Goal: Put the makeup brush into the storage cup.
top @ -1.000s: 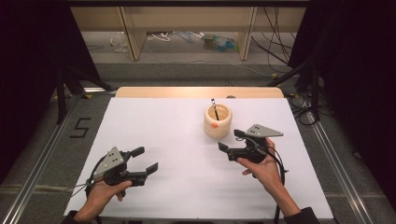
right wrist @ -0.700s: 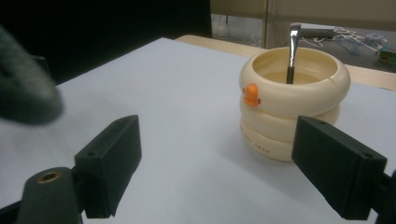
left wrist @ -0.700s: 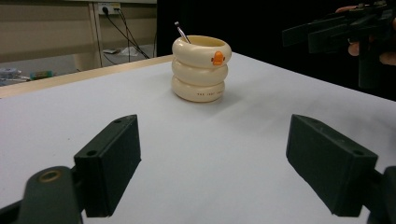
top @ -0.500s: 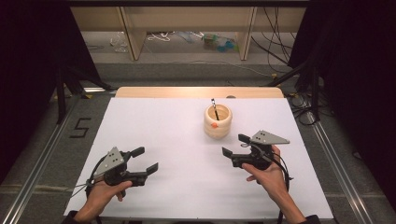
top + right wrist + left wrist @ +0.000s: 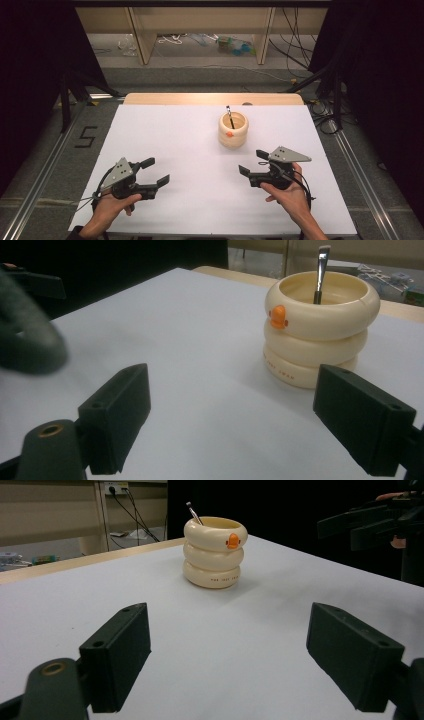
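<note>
High view first: a cream ringed holder (image 5: 233,129) with an orange duck beak stands upright on the white table (image 5: 175,145), a little right of centre and toward the far edge. A thin dark-handled tool (image 5: 229,114) leans inside it, its tip poking above the rim. The left gripper (image 5: 156,172) rests low at the near left, held in the person's left hand (image 5: 111,210), jaws spread wide apart with nothing between them; the holder lies well apart from it, ahead and to the right. The right gripper (image 5: 252,163) sits at the near right in the right hand (image 5: 287,197), jaws likewise parted and empty; the holder is near it, just beyond and slightly left of its jaw tips, not touching.

Left gripper view: both black fingers (image 5: 117,652) stand wide apart over bare table. The holder (image 5: 214,552) stands far ahead, roughly centred in the gap between them, beak facing the camera, the tool (image 5: 194,513) slanting out at its back left. The right gripper (image 5: 360,525) shows at the upper right edge, beside the holder but apart from it.

Right gripper view: the fingers (image 5: 120,412) are again spread, gripping nothing. The holder (image 5: 317,327) stands close ahead, toward the right-hand finger and partly behind its tip, with the tool (image 5: 321,272) upright inside. A blurred dark shape at the left edge cannot be made out.
</note>
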The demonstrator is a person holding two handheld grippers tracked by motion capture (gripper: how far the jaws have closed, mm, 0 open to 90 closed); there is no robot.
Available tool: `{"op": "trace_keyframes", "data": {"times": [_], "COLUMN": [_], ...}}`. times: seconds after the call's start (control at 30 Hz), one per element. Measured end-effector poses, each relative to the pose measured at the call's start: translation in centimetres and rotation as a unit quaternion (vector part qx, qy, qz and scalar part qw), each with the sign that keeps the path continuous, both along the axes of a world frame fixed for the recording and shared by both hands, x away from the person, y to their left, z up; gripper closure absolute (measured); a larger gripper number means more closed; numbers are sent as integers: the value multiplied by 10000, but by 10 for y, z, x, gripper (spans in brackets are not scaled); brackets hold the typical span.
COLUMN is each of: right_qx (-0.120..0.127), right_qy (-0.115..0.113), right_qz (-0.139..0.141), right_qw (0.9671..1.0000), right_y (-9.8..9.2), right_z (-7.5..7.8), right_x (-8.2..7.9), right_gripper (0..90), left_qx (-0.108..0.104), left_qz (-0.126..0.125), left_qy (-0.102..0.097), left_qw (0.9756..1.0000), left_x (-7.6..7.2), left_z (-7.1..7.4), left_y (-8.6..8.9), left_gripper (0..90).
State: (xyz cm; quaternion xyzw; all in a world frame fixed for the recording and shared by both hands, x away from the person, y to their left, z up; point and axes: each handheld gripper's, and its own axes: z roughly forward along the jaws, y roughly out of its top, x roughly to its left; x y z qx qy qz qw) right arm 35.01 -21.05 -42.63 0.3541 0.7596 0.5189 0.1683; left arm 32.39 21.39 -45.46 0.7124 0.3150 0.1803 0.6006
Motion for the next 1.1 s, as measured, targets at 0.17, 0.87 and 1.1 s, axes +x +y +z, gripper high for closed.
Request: {"op": "trace_keyframes", "data": {"times": [0.17, 0.87, 1.1], "right_qx": [70, 37, 0], "right_qy": [9, 3, 51], "right_qz": [23, -25, -90], "right_qw": [10000, 10000, 9999], "right_y": [-1, -11, -13], "right_z": [-3, -6, -8], "right_x": [-4, -17, -22], "right_gripper": [164, 164, 165], "left_qx": [-2, 48, 51], "left_qz": [-7, 34, 31], "left_qy": [-5, 22, 23], "left_qw": [10000, 10000, 10000], "left_x": [0, -1, 0], "left_z": [0, 0, 0], "left_y": [0, 0, 0], "left_gripper": [178, 178, 178]}}
